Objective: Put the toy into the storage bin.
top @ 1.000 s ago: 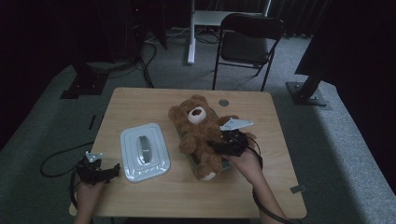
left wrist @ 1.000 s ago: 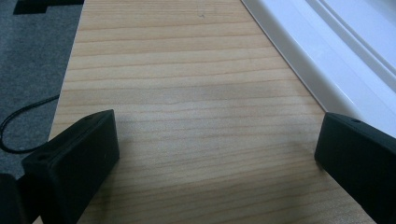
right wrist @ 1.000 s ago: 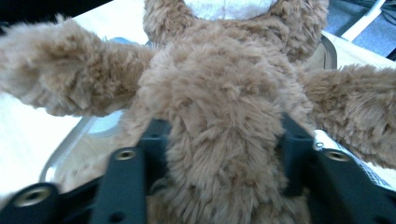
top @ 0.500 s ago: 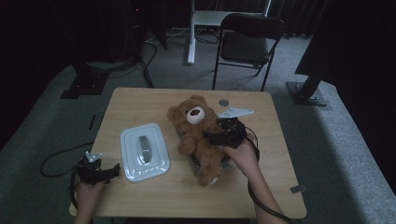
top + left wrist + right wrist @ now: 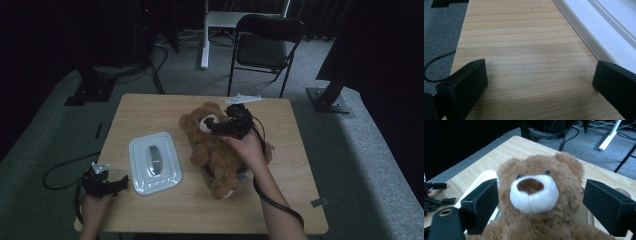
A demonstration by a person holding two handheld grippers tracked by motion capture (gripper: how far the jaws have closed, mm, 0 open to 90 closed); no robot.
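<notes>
A brown teddy bear lies on its back in the middle of the wooden table, head toward the far edge. My right gripper hovers over the head, open. In the right gripper view the bear's face sits between the two spread jaws of the right gripper, which do not press on it. A white lid with a grey handle lies left of the bear. My left gripper rests open at the table's front left corner. Its jaws straddle bare wood beside the lid's rim.
A black folding chair stands beyond the table's far edge. Cables trail from both grippers, one off the table's left side onto the grey carpet. Something pale and flat lies partly under the bear; I cannot tell what.
My right gripper has moved from the bear's belly up toward its head, away from the person. The left gripper has stayed where it was.
</notes>
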